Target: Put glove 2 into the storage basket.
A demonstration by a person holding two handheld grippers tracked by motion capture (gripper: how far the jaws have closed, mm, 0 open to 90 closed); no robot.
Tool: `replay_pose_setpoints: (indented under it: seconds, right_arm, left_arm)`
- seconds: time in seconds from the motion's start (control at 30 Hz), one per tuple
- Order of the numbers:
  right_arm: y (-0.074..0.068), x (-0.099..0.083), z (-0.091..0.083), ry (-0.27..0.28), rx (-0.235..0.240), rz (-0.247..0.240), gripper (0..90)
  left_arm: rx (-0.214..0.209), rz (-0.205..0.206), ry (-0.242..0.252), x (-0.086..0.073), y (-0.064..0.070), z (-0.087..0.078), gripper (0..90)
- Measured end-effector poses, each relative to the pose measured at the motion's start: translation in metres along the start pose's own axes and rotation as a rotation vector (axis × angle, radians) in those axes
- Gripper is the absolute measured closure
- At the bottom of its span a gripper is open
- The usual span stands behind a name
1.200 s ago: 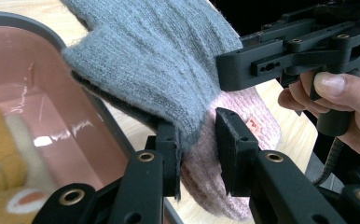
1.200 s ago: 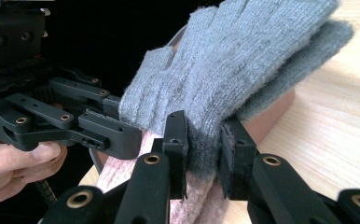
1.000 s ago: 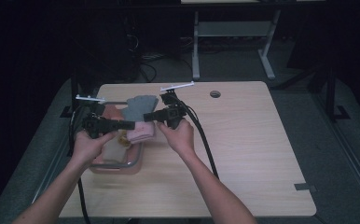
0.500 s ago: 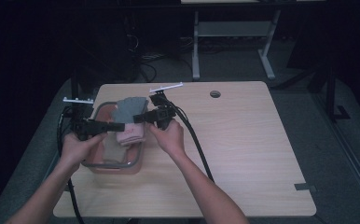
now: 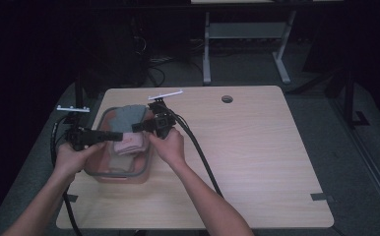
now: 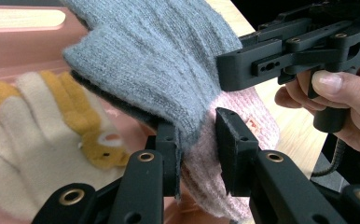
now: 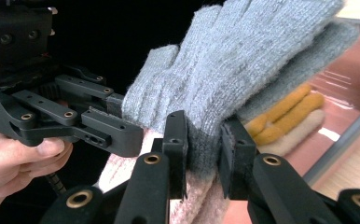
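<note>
- Presently, a pink bin (image 5: 129,176) with a grey rim is sitting on the left part of the wooden desk (image 5: 257,147), near the left edge.
- Left gripper (image 5: 110,136): a hand is holding it over the bin's left side, jaws pointing right. In the left gripper view its jaws are closing on the pink glove (image 6: 243,140) together with the cuff of the grey glove (image 6: 169,60), the fabric pinched between them.
- Right gripper (image 5: 138,127): a hand is holding it over the bin's right rim, jaws pointing left. In the right gripper view its jaws are clamping the grey glove's cuff, the fingers of the glove fanning up and away.
- The two gloves are hanging together between both grippers, above the bin, grey on the far side and pink on the near side.
- A cream and yellow glove (image 6: 43,135) is lying inside the bin, below the held pair.
- Black cables (image 5: 198,147) are trailing from the right gripper across the desk toward the near edge.
</note>
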State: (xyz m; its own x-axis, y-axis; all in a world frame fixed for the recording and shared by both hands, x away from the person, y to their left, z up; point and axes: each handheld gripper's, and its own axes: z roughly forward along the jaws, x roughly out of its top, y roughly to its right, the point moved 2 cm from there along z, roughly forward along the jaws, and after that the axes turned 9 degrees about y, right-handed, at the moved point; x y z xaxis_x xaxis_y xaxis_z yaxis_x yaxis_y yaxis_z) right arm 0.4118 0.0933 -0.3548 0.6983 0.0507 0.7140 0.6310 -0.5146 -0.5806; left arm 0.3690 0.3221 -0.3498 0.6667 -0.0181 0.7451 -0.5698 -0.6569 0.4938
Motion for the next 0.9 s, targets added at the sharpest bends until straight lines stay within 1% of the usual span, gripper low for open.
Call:
replay_pose_setpoints:
  seconds: [0.17, 0.2, 0.27, 0.37, 0.47, 0.5, 0.57, 0.63, 0.67, 0.73, 0.77, 0.9]
  right_arm:
    - [0.001, -0.003, 0.007, -0.016, 0.004, 0.010, 74.6]
    - [0.001, -0.003, 0.009, -0.016, 0.005, 0.019, 74.6]
    - [0.001, -0.005, 0.012, -0.012, 0.005, 0.012, 74.7]
    - [0.002, -0.007, 0.018, -0.018, -0.007, 0.018, 74.7]
    - [0.004, -0.009, 0.023, -0.021, -0.006, 0.031, 74.8]
    - [0.005, -0.009, 0.024, -0.023, -0.005, 0.024, 74.8]
    - [0.005, -0.011, 0.027, -0.029, -0.009, 0.035, 74.7]
    - [0.006, -0.013, 0.031, -0.035, -0.009, 0.031, 74.7]
    - [0.006, -0.014, 0.034, -0.040, -0.011, 0.039, 74.7]
    - [0.009, -0.016, 0.039, -0.056, -0.018, 0.032, 74.7]
    - [0.009, -0.017, 0.041, -0.058, -0.019, 0.042, 74.7]
    - [0.011, -0.021, 0.049, -0.079, -0.024, 0.053, 74.6]
  left_arm:
    - [0.012, -0.001, -0.013, -0.004, -0.006, -0.001, 71.3]
    - [0.015, -0.004, -0.015, -0.004, -0.007, -0.001, 71.3]
    - [0.021, -0.003, -0.019, -0.005, -0.009, -0.001, 71.4]
    - [0.030, -0.005, -0.038, -0.007, -0.014, 0.000, 71.6]
    - [0.026, -0.020, -0.039, -0.009, -0.019, 0.000, 71.6]
    - [0.027, -0.023, -0.041, -0.010, -0.021, 0.000, 71.6]
    - [0.031, -0.028, -0.047, -0.012, -0.024, 0.000, 71.7]
    - [0.038, -0.033, -0.054, -0.014, -0.027, 0.000, 71.7]
    - [0.044, -0.033, -0.065, -0.015, -0.029, 0.000, 71.7]
    - [0.053, -0.033, -0.078, -0.017, -0.031, 0.001, 71.6]
    - [0.056, -0.037, -0.080, -0.018, -0.033, 0.002, 71.6]
    - [0.059, -0.050, -0.104, -0.022, -0.040, 0.003, 71.6]
